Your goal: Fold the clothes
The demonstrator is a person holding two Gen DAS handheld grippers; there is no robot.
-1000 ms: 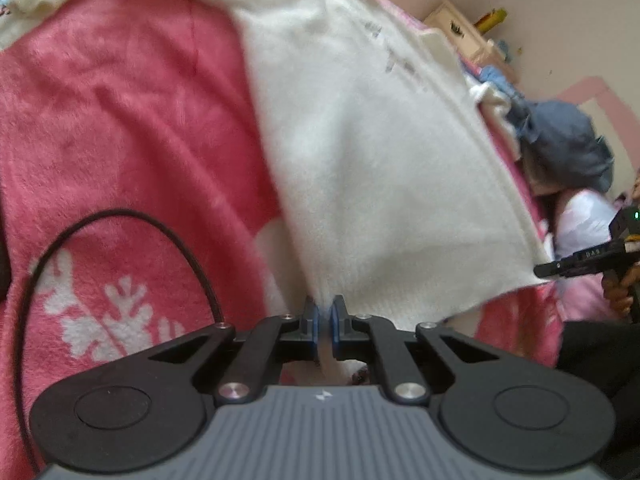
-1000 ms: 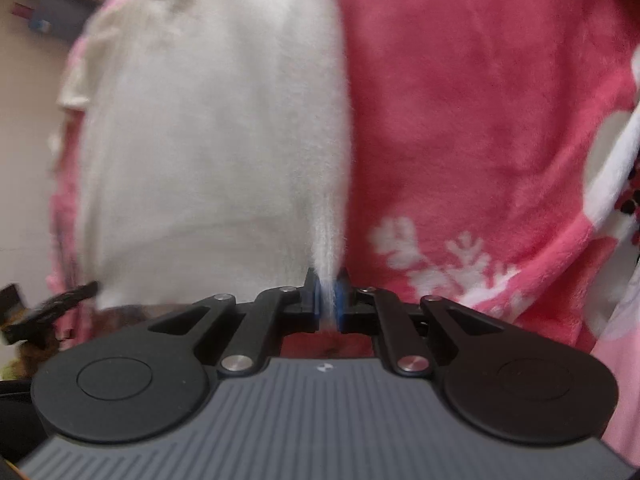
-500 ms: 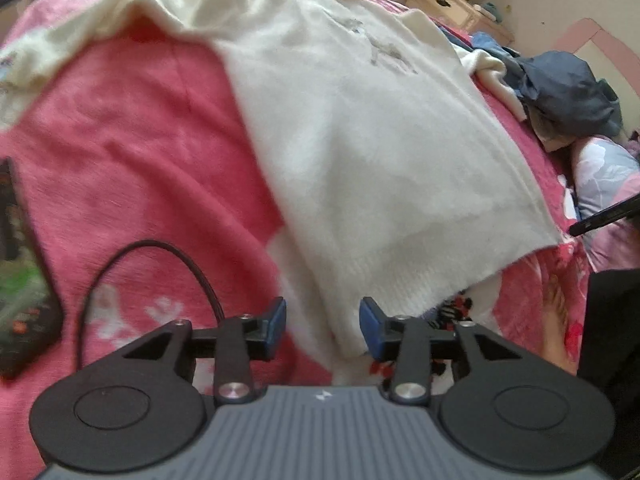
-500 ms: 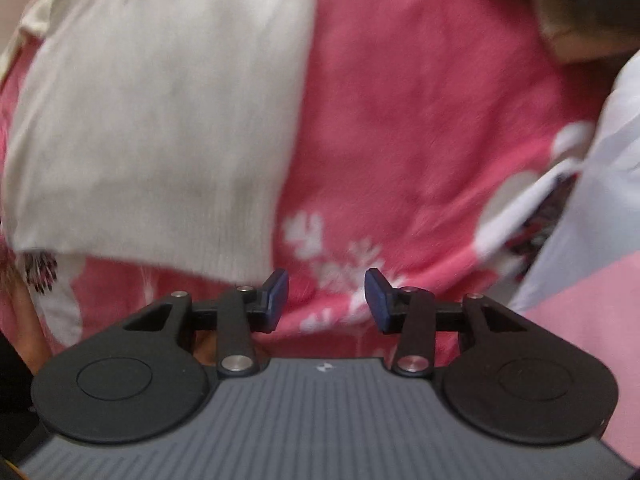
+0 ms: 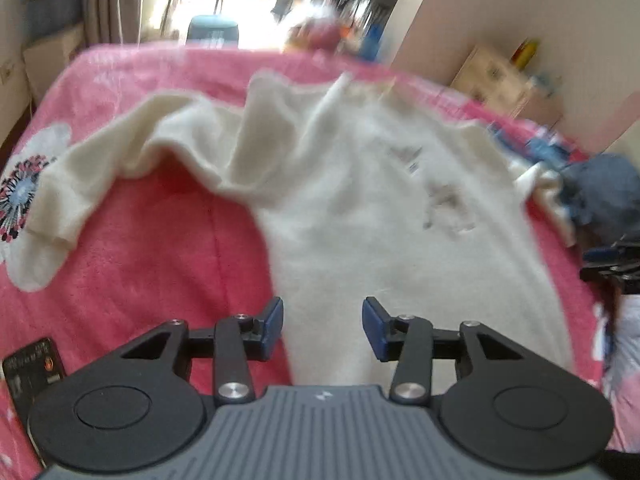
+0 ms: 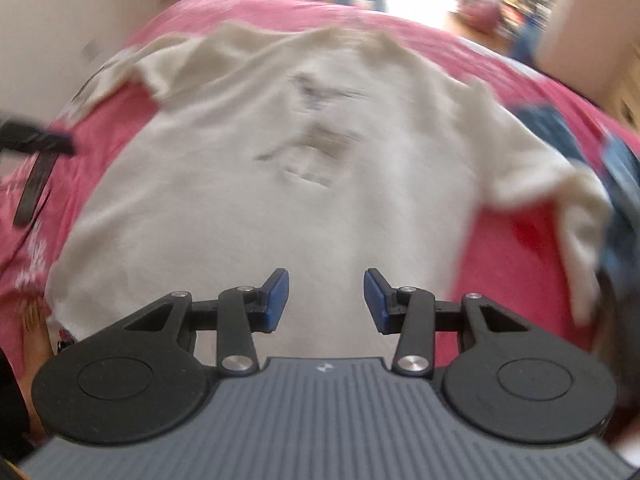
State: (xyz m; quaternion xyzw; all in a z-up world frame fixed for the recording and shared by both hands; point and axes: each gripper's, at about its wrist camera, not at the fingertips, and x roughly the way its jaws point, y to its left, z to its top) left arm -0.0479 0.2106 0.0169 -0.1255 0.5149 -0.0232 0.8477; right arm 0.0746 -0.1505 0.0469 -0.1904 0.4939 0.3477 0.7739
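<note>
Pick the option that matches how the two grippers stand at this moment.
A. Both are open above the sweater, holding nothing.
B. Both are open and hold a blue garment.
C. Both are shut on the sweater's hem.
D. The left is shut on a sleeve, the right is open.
A: the left gripper and right gripper each show a wide gap between the blue pads, with the cream sweater lying spread on the pink blanket.

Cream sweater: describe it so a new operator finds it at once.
Start from the pink blanket covering the bed. Spread flat across its middle lies the cream sweater, sleeves out to both sides, hem toward the two open grippers. Unlike the crumpled blue clothes by its sleeve, it is pale, fuzzy and bears a faint grey chest print.
</note>
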